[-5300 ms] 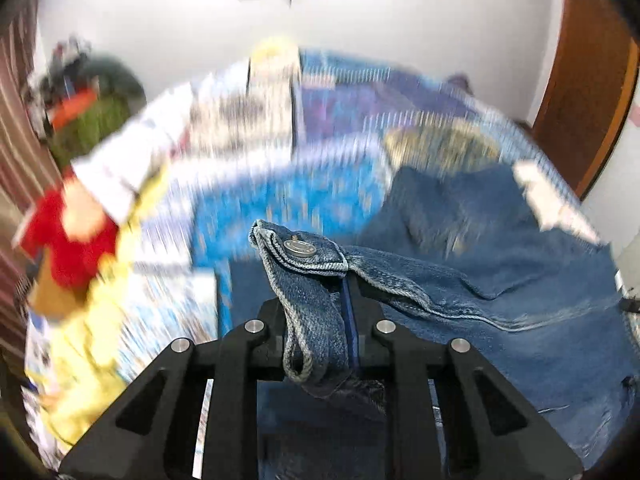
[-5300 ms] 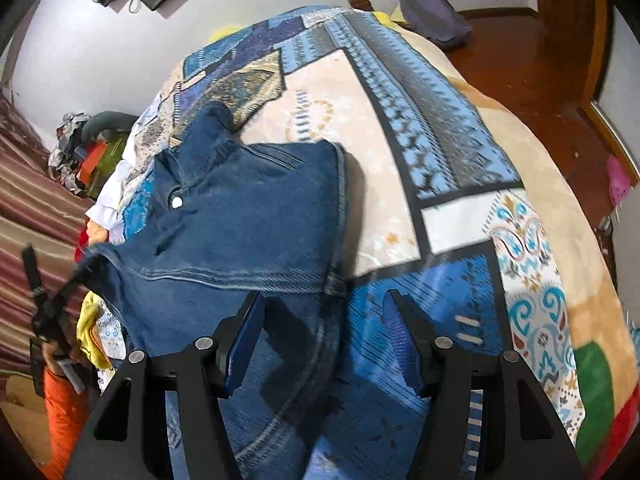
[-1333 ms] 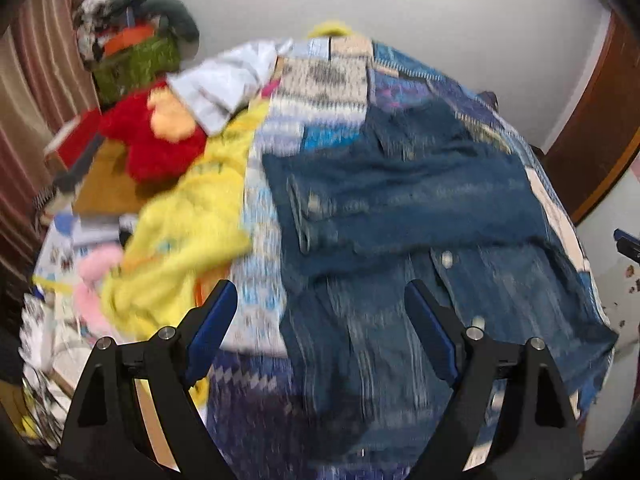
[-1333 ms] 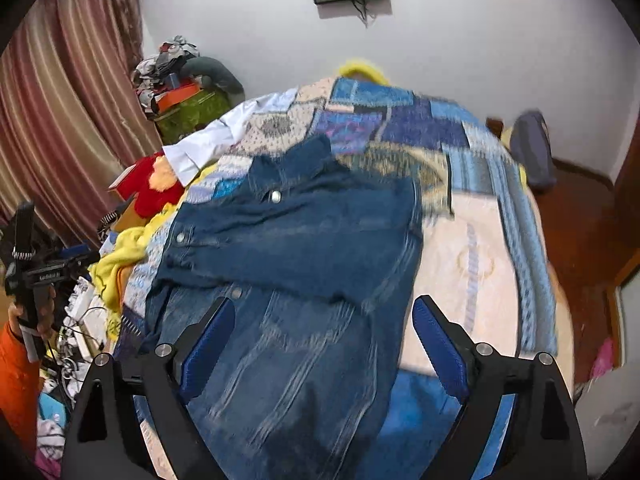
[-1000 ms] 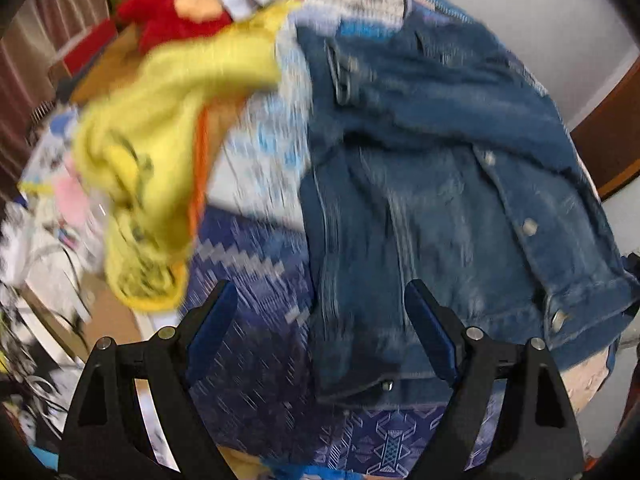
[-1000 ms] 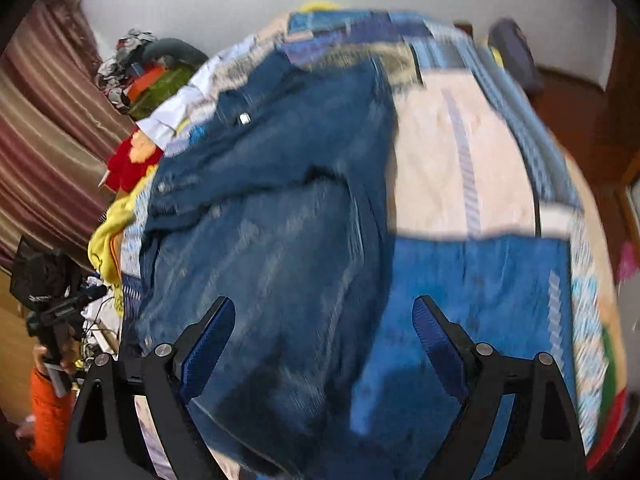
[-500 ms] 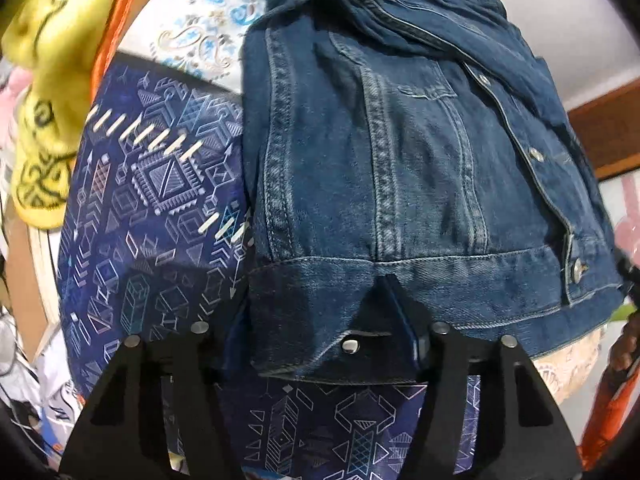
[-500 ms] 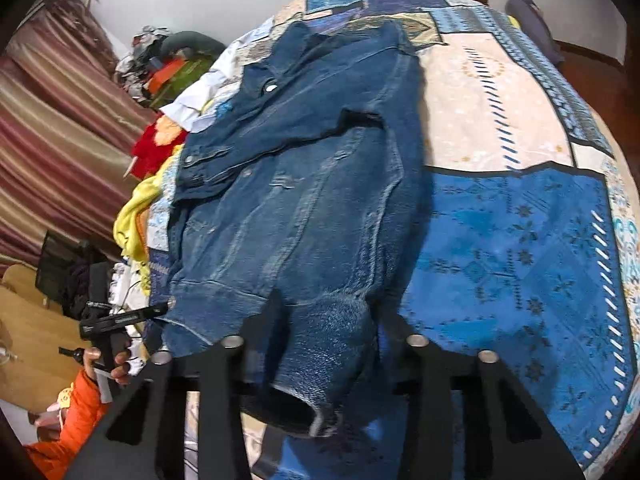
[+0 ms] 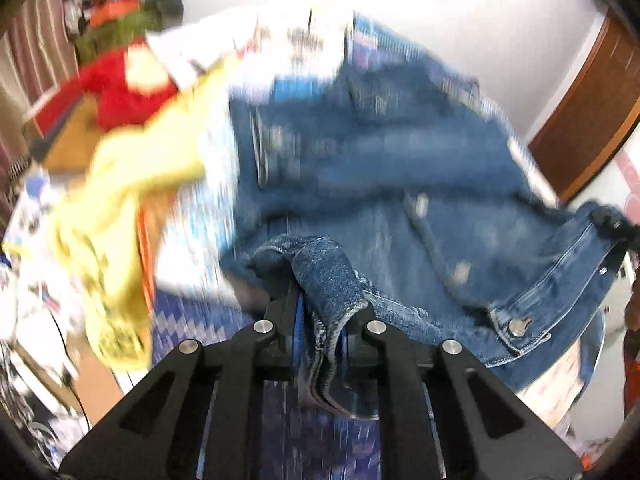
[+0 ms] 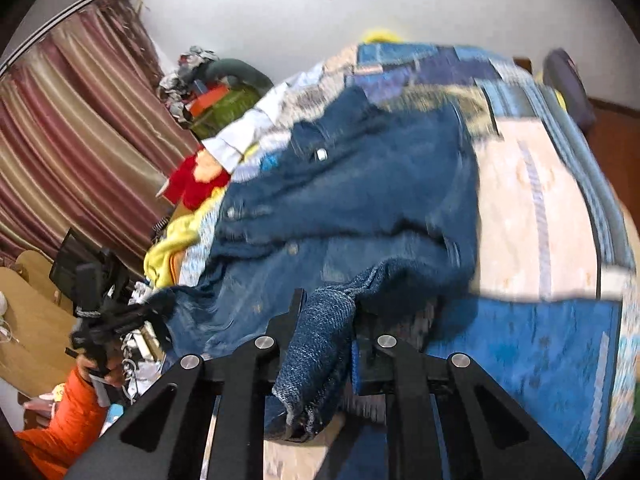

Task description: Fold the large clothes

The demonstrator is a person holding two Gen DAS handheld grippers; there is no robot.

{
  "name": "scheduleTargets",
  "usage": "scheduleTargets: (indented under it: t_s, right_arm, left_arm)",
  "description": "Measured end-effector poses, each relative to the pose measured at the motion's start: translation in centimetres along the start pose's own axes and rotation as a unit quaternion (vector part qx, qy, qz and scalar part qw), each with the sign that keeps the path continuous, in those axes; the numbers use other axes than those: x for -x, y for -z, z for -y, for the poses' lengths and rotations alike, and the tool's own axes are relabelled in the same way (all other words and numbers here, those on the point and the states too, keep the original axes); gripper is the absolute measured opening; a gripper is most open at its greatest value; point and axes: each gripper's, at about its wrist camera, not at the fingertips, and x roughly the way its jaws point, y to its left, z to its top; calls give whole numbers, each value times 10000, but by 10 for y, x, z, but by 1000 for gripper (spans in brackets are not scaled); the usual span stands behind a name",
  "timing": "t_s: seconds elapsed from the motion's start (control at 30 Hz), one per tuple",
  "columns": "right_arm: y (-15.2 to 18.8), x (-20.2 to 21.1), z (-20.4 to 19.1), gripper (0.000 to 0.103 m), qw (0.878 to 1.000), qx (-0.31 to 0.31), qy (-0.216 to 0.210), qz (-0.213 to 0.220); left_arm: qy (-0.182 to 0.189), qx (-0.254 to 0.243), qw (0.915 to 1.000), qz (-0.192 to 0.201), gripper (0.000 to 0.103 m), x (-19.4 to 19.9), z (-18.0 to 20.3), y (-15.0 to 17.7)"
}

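A blue denim jacket lies on the patchwork bed cover, its sleeves folded across the body. My left gripper is shut on the jacket's bottom hem at one corner and lifts it. My right gripper is shut on the hem at the other corner; the jacket stretches away from it up the bed cover. The hem with a metal button hangs between the two grippers. The left wrist view is blurred by motion.
Yellow cloth, a red soft toy and a green bag lie along the bed's left side. Striped curtains hang at left. A dark bag sits at the far right. A wooden door stands at right.
Both grippers came down onto the jacket's bottom hem, shut on its two corners, and lifted the hem off the bed. The view swings back up toward the collar.
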Motion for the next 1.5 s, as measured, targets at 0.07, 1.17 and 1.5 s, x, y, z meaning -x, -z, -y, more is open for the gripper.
scheduleTargets:
  t_s: [0.07,1.17,1.5]
  right_arm:
    - [-20,-1,2,14,9999,21,27,168]
    - [-196,-206,134,15,9960,-685,209,-537]
    - [-211,-125,118,15,9899,-209,1382,220]
  left_arm:
    - [20,42,9996,269,13,11,-5,-26]
    - [-849,767,9920,-543,21,-236,-84,-190]
    - [-822,554,9930,-647,28,-203,-80,-200]
